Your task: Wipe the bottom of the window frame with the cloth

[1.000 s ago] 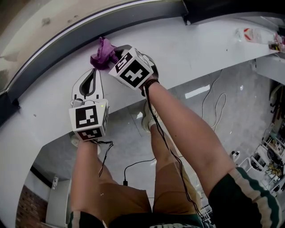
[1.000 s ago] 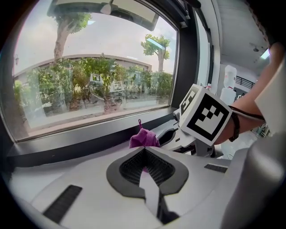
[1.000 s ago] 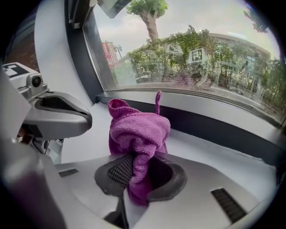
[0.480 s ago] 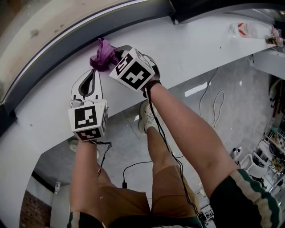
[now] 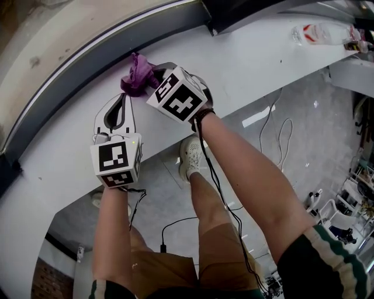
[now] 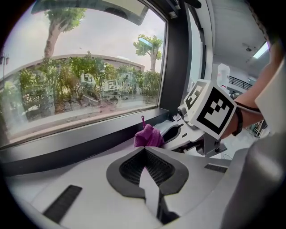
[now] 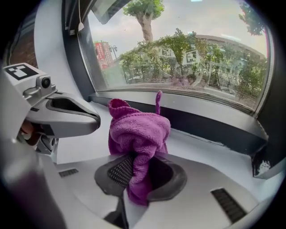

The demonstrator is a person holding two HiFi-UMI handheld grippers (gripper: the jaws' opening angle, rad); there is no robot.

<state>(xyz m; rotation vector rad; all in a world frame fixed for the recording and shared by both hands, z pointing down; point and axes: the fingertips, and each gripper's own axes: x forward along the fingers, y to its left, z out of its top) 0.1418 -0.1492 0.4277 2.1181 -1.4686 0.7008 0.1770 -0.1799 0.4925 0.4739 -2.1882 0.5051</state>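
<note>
A purple cloth (image 5: pixel 137 76) is bunched against the dark bottom rail of the window frame (image 5: pixel 70 82), on the white sill (image 5: pixel 251 64). My right gripper (image 5: pixel 153 79) is shut on the cloth. In the right gripper view the cloth (image 7: pixel 138 134) bulges up out of the jaws, just in front of the frame rail (image 7: pixel 201 123). My left gripper (image 5: pixel 123 98) rests on the sill to the left of the cloth, shut with nothing in it. The left gripper view has the cloth (image 6: pixel 149 136) just beyond its closed jaws, with the right gripper (image 6: pixel 210 109) at the right.
A dark upright frame post (image 5: pixel 225 11) meets the rail to the right of the cloth. A clear plastic bottle (image 5: pixel 310 33) lies far right on the sill. Below the sill are grey floor, cables (image 5: pixel 274 128) and the person's shoe (image 5: pixel 190 157).
Both grippers and the cloth have slid right along the rail, and now stand closer to the upright frame post. The right gripper's hold on the cloth is unchanged.
</note>
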